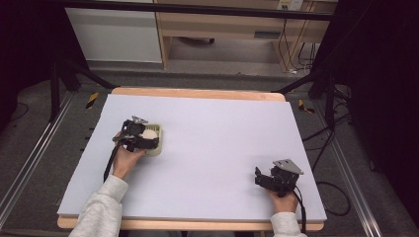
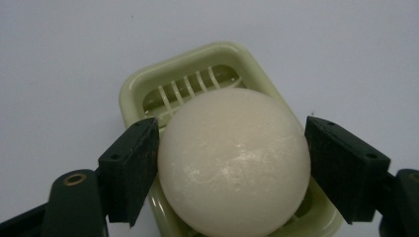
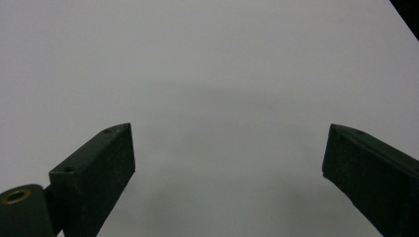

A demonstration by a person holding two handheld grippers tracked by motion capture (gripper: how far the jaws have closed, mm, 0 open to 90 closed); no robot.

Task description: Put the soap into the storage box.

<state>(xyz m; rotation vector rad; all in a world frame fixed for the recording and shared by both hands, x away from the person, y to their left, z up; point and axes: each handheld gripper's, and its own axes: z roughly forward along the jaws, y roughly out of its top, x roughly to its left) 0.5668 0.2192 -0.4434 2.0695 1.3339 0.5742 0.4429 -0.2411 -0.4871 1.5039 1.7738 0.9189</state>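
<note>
Pale lavender sheeting covers the table (image 1: 212,148), with a wooden edge showing along the far side and dark floor, stands and cables around it.

At the left of the high view, the left gripper (image 1: 140,138) sits over a pale green soap dish (image 1: 157,143). In the left gripper view, a round, cream-white bar of soap (image 2: 233,160) fills the lower centre of the frame, resting in the dish (image 2: 197,64), whose slatted drain shows at the upper left behind it. The jaws bracket the soap at its widest line: the left one touches its side, while the right one sits against or just off it. Whether they are truly squeezing, I cannot tell.

The soap looks firm, fairly light and glossy, so probably slippery; a domed shape like this could squirt out if pinched above or below its middle. A steady hold across the widest part seems safest, with modest pressure to avoid denting it.

At the lower right of the high view, the right gripper (image 1: 269,178) rests on bare sheeting, jaws spread wide with nothing between them.
</note>
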